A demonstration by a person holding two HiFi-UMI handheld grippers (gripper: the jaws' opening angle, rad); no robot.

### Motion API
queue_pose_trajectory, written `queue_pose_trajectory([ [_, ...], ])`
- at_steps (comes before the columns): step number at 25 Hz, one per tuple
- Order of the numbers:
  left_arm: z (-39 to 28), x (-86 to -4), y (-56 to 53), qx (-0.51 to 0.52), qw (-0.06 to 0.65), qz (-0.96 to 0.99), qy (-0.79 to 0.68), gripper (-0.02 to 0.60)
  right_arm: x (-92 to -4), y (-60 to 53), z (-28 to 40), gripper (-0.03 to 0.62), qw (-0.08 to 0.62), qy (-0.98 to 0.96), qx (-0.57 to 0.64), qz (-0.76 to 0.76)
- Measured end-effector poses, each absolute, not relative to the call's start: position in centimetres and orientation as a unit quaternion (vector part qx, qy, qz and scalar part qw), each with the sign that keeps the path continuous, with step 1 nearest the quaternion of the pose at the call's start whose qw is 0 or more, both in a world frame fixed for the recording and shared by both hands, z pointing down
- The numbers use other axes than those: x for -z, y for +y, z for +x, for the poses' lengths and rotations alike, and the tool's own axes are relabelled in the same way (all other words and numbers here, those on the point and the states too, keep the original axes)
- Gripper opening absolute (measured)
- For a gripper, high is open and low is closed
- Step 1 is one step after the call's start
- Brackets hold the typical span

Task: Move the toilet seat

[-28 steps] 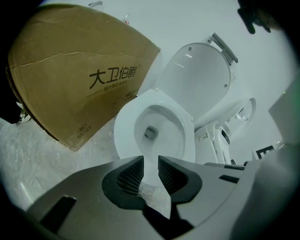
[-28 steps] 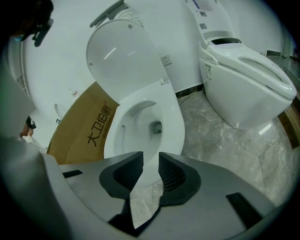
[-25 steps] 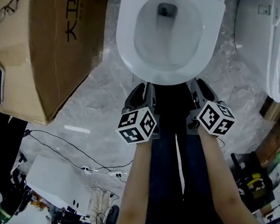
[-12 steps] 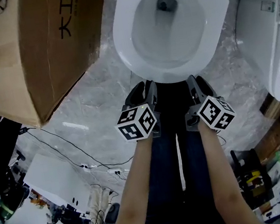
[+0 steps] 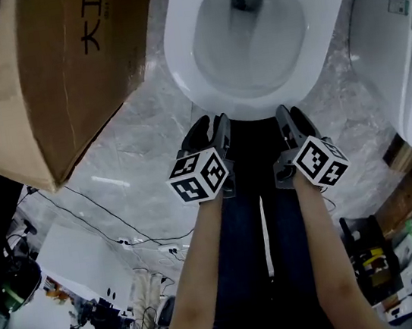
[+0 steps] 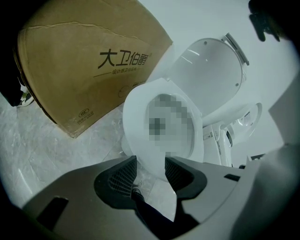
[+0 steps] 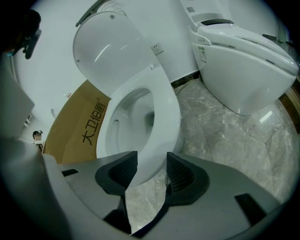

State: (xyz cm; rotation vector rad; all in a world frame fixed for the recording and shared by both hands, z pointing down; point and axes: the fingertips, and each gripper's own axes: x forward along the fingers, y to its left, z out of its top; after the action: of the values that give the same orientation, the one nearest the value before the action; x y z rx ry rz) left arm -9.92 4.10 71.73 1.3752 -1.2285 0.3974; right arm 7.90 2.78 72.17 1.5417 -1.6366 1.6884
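Observation:
A white toilet stands with its seat (image 5: 258,103) down on the bowl and its lid (image 6: 211,75) raised behind. In the head view my left gripper (image 5: 210,127) and right gripper (image 5: 291,116) hover side by side at the seat's front edge. In the left gripper view the seat (image 6: 133,112) shows in the gap of my left gripper (image 6: 150,166), and no pad presses on it. My right gripper (image 7: 152,168) frames the seat's front rim (image 7: 164,117) the same way, below the lid (image 7: 108,42). Both pairs of jaws have just been opening and grip nothing.
A large cardboard box (image 5: 46,69) lies on the marble floor to the left of the toilet. A second white toilet (image 5: 408,76) stands at the right. Cables (image 5: 107,220) and clutter lie at lower left, and the person's dark-trousered legs (image 5: 261,228) are below the grippers.
Both grippers' jaws have spread wider at the seat's front edge. The hands have stayed near the same spot, sinking slightly.

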Motion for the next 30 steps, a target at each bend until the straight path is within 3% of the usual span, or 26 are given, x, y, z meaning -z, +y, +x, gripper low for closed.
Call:
queue_pose_trajectory([
  [30, -10.1, -73.9, 3.6, -0.138, 0.623, 0.559, -0.529, 0.184, -73.8, 2.9, 8.5, 0.218, 0.166, -0.539, -0.602, 0.566],
])
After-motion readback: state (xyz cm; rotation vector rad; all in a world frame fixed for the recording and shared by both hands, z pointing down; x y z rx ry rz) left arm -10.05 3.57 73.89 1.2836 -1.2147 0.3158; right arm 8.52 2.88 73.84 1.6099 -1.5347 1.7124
